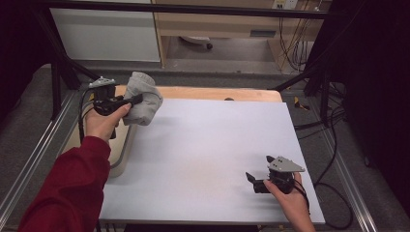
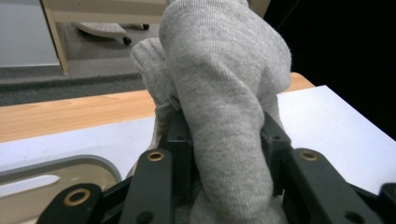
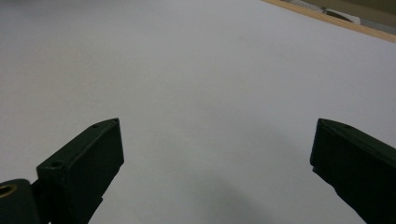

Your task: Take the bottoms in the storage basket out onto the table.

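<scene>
A grey knitted cloth [image 1: 144,99] hangs bunched in the air over the table's far left corner. My left gripper [image 1: 137,100] is shut on it. In the left gripper view the grey cloth [image 2: 224,93] rises in a thick fold between the two black jaws of the left gripper [image 2: 226,140], which press it from both sides. My right gripper [image 1: 251,179] rests low over the white sheet [image 1: 212,154] near the front right, held by a bare hand. In the right gripper view, the right gripper [image 3: 217,140] stands open, its jaws wide apart over bare white surface.
A beige tub [image 1: 121,154] with a rounded rim [image 2: 56,163] sits off the table's left edge, under my left forearm in a red sleeve. Bare wood [image 1: 217,93] runs along the far edge. Black frame posts and cables stand to the right, a cabinet behind.
</scene>
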`<state>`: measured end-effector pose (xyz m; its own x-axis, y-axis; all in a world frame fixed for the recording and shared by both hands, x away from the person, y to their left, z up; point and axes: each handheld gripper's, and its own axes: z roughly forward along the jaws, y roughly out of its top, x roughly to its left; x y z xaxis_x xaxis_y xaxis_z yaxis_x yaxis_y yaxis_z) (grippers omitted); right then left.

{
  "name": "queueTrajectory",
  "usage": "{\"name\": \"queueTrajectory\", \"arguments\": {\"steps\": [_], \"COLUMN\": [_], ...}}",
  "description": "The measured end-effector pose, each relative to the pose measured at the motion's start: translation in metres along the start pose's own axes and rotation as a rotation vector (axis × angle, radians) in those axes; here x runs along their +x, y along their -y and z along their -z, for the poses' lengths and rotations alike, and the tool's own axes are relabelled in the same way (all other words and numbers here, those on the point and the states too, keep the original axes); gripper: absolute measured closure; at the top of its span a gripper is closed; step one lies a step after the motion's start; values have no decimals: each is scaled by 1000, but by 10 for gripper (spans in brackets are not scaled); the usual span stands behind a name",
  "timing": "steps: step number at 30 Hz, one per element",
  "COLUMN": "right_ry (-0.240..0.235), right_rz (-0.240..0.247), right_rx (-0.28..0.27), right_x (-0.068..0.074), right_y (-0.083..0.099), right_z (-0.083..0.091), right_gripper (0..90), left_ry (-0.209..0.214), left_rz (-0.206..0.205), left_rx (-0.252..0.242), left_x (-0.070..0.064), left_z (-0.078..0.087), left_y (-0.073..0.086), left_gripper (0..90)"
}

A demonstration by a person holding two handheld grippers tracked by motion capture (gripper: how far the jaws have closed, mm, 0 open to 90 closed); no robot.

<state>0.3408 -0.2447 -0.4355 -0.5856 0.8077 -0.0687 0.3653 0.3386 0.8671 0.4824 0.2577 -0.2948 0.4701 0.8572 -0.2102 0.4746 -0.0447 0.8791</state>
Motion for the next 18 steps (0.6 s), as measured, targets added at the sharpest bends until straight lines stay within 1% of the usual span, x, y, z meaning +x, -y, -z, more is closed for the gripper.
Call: {"name": "queueTrajectory", "arguments": {"steps": [4,8,14,18], "right_ry": [-2,-7,-10,-11], "right_rz": [-4,-3,-4,-4], "right_rx": [-3,-2,-7,-8], "right_x": [0,1,0,0], "right_y": [0,0,-1,-1], "right_z": [0,0,0,0], "right_gripper": [30,30,30,30], "left_ry": [13,40,49,64], "left_rz": [-10,-10,-30,-45], "left_rx": [24,39,87,103], "left_x": [-7,-14,-28,-38], "left_z": [-13,-26,-45,-54], "left_y": [8,17,29,33], "left_gripper": [643,643,642,642]}}
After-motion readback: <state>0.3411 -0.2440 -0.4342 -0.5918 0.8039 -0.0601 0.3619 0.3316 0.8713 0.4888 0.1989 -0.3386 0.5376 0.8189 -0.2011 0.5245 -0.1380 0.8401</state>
